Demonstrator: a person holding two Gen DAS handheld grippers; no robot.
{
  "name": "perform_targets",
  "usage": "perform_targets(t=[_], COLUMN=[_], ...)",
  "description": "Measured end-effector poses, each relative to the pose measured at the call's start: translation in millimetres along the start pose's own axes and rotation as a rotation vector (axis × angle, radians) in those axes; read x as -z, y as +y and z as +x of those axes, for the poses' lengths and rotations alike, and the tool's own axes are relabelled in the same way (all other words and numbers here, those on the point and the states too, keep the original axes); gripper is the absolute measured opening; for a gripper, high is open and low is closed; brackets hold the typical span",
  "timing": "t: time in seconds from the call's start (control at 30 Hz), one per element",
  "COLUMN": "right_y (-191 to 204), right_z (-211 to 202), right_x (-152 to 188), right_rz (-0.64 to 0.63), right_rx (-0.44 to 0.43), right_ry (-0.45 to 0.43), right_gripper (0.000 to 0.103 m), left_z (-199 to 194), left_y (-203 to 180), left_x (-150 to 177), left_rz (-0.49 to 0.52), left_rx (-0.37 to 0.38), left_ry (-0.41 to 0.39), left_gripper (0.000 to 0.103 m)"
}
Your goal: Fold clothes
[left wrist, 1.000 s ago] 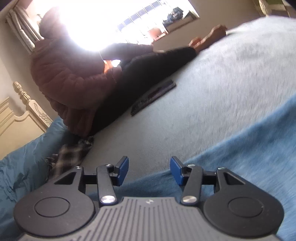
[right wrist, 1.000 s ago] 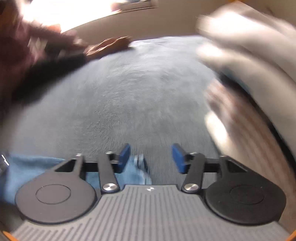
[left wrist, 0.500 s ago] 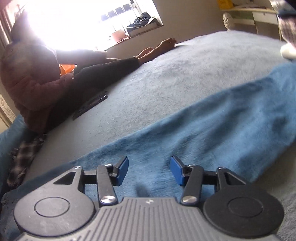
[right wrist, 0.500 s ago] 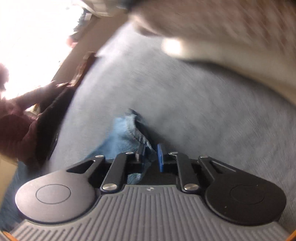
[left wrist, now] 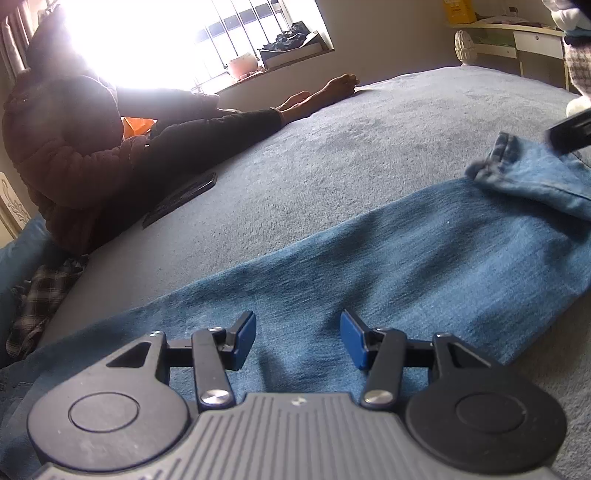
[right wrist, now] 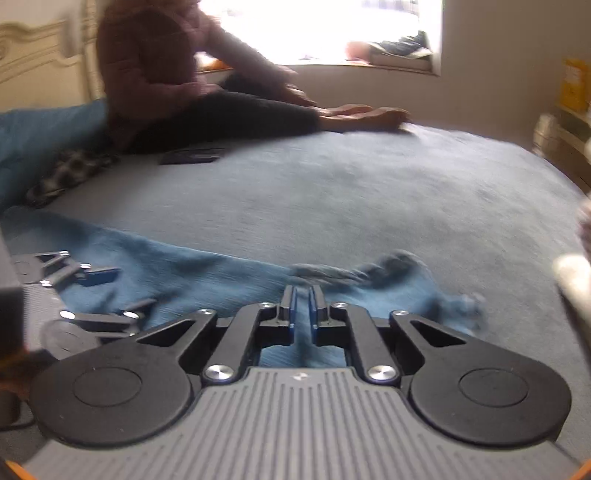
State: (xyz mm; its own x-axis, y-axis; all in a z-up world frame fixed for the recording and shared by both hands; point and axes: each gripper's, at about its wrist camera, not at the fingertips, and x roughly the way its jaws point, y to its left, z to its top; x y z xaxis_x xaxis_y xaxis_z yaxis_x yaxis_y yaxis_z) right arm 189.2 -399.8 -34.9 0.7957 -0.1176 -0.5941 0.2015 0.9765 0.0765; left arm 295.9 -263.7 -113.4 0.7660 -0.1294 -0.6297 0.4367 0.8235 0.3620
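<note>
Two blue-padded fingers of left gripper [left wrist: 297,339] parted, empty, above faded denim jeans [left wrist: 388,273] spread flat on fuzzy grey-blue blanket [left wrist: 351,147]. Right gripper [right wrist: 303,308] pinched tight on bunched jeans cloth, hem crumpled ahead.

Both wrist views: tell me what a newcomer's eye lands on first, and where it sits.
A long pair of faded blue denim jeans stretches across the grey-blue fleece bedspread in the foreground. The right gripper has its fingers shut on the denim near the hem end, while the left gripper hovers open over the jeans. At the far edge, a person in a dark red puffer jacket sits against the glaring window.
</note>
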Motion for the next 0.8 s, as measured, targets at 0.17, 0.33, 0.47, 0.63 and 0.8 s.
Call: perform_targets(t=[0.17,0.33,0.47,0.63,0.8], right_y=[-66,-58,13,36,-32], right_z=[-28,-3,21,74,38], right_x=[13,13,3,11,10], right_rz=[0.205,0.202,-0.078,-0.171,0.149], right_rx=[0.058,0.025,-0.024,0.067,0.090], right_ry=[0.001,0.057,0.037,0.116,0.005], right_gripper=[0.007,0.029,0.061,0.021,0.007], left_z=[-1,1,1,2,3], left_y=[2,7,12,9,5], left_x=[0,-3,-2,0,0], left_rz=[-0.004,-0.009,-0.021,0.011,0.034], left_rx=[0.011,0.009,-0.012,-0.027,-0.038], left_ry=[-0.008,-0.013,0.003,0.018,0.017], left_gripper=[0.052,0.054,0.054,0.054,0.054])
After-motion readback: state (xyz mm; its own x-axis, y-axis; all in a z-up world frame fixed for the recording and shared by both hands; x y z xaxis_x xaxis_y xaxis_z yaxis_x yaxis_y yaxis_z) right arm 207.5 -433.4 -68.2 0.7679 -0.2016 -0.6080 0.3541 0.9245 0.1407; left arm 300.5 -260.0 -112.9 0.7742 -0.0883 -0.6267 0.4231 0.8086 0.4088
